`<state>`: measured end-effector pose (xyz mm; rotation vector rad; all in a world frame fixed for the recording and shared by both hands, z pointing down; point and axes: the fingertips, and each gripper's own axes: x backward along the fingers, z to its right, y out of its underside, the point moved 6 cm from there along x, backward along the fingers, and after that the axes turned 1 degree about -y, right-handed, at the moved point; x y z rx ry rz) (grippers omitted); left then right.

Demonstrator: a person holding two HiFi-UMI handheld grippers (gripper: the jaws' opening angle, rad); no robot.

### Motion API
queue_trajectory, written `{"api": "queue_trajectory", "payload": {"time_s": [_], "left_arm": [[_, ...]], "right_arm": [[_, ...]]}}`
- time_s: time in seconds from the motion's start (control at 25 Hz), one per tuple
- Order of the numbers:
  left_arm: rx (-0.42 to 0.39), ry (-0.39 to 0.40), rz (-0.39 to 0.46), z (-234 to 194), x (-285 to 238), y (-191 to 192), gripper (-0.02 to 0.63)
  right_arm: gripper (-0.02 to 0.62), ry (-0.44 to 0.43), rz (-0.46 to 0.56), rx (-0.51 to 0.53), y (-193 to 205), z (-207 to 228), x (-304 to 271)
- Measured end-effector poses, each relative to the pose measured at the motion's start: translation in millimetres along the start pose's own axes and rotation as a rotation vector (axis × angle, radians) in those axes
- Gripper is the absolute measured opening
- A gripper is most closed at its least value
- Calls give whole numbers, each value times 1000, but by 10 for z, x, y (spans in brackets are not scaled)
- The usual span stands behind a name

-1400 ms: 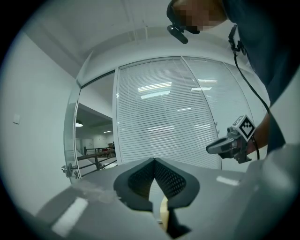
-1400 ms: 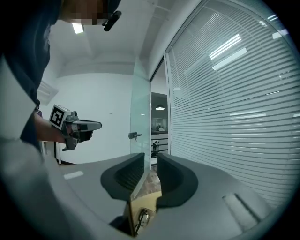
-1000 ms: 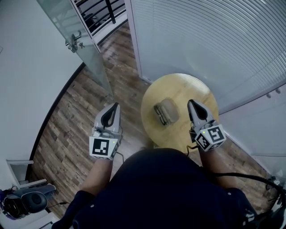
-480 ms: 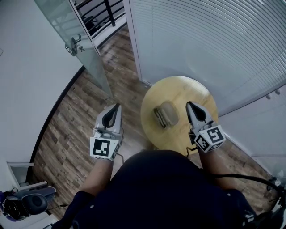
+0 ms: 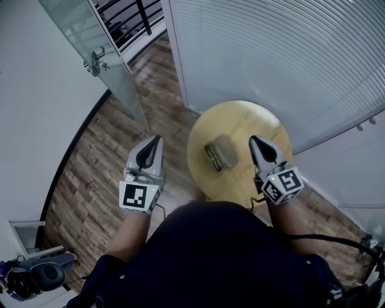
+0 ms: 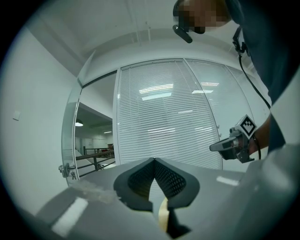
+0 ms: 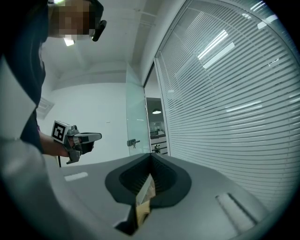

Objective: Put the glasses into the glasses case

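Head view: one case [image 5: 221, 151], perhaps closed, between left gripper [image 5: 157, 141] and right gripper [image 5: 253, 141].

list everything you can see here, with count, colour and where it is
table: 1, light wood, round, centre, by the blinds
glasses case: 1, tan, middle of the table
dark piece: 1, at the case's left edge, too small to tell what
blinds: 1 wall, white, top right
glass door: 1, clear, top left, with a metal handle
railing: 1, black, beyond the door
floor: brown wood planks, left of the table
cable: 1, black, lower right
left gripper: 1, grey, jaws shut, empty, over the floor
right gripper: 1, grey, jaws shut, empty, over the table's right side
person's top: 1, dark, bottom centre
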<state>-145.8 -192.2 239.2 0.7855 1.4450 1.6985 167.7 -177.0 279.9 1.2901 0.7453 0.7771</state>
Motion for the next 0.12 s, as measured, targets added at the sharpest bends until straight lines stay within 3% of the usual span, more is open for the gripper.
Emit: {"api": "queue_trajectory", "payload": {"time_s": [0.12], "left_arm": [[-4, 12, 11, 23, -65, -20, 2]], "right_arm": [[9, 0, -6, -8, 18, 47, -6]]}}
